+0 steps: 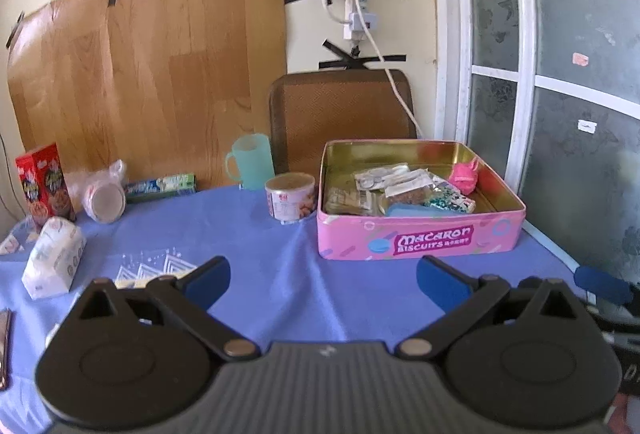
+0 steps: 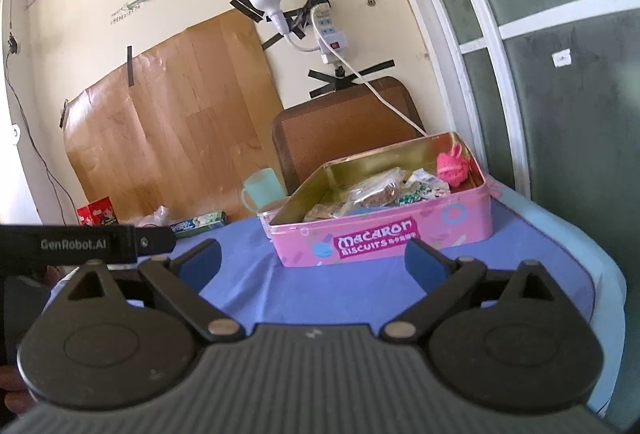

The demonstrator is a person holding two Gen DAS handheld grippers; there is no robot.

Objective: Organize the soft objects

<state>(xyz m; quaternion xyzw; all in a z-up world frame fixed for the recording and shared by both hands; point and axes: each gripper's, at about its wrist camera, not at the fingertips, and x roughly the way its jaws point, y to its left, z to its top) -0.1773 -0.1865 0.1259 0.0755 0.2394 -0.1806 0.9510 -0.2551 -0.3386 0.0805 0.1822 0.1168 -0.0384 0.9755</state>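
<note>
1. Left gripper [image 1: 323, 282]: jaws spread, nothing between.
2. Right gripper [image 2: 313, 261]: jaws spread, empty.
3. Tin [image 1: 420, 238]: ahead of both; pink toy [image 1: 464, 176] lies in its far right corner.
4. Tissue pack [image 1: 54, 260]: well left of tin; likely next pick, calling for a leftward reach.

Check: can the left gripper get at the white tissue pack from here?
Probably yes. The left gripper has its jaws open and empty, and the tissue pack lies alone on bare blue tablecloth to its left, nothing between.

The tin [image 1: 420, 240] sits on the table [image 1: 280, 274], can [image 1: 289, 196] just left, mug [image 1: 250, 162] behind.
</note>
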